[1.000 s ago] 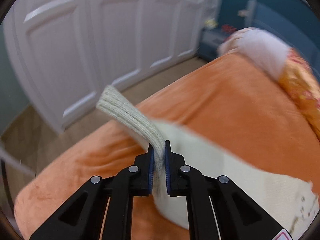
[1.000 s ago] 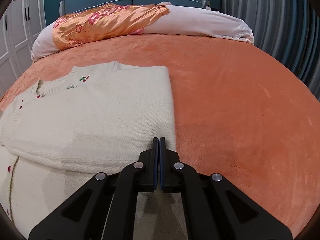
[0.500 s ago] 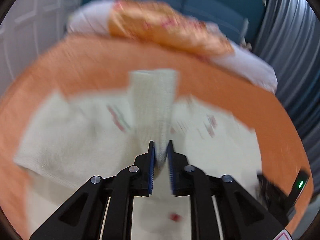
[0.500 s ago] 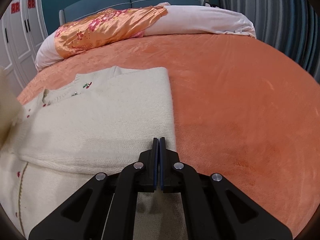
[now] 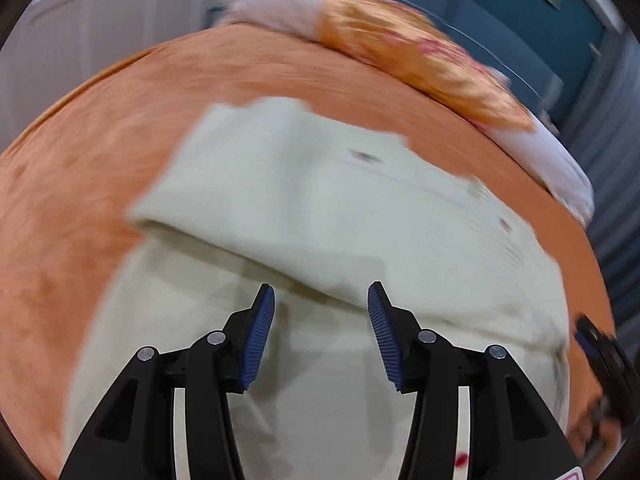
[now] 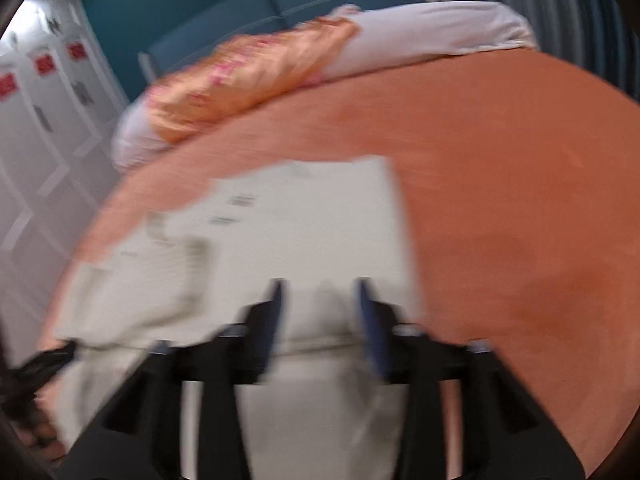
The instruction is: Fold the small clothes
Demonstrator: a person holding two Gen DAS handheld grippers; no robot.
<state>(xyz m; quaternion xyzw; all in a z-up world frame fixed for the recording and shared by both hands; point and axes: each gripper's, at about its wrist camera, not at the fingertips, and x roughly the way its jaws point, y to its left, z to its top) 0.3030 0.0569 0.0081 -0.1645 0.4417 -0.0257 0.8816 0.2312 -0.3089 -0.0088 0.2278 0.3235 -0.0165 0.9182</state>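
A cream knit sweater (image 5: pixel 320 208) lies on the orange bedspread (image 5: pixel 80 160), with both sleeves folded across its body. My left gripper (image 5: pixel 320 304) is open and empty, just above the sweater's middle, near the folded sleeve's edge. In the right wrist view, which is blurred, the sweater (image 6: pixel 304 220) fills the lower middle. My right gripper (image 6: pixel 320 300) is open over the sweater's right side, holding nothing. The right gripper also shows at the right edge of the left wrist view (image 5: pixel 604 356).
An orange floral pillow (image 5: pixel 420 52) and a white pillow (image 6: pixel 432 36) lie at the head of the bed. White wardrobe doors (image 6: pixel 48 120) stand at the left. A blue headboard (image 6: pixel 280 4) is at the back. Orange bedspread (image 6: pixel 520 200) stretches right of the sweater.
My left gripper carried the sleeve across the sweater, opened and let it go. My right gripper, shut on the sweater's edge before, has opened and lifted.
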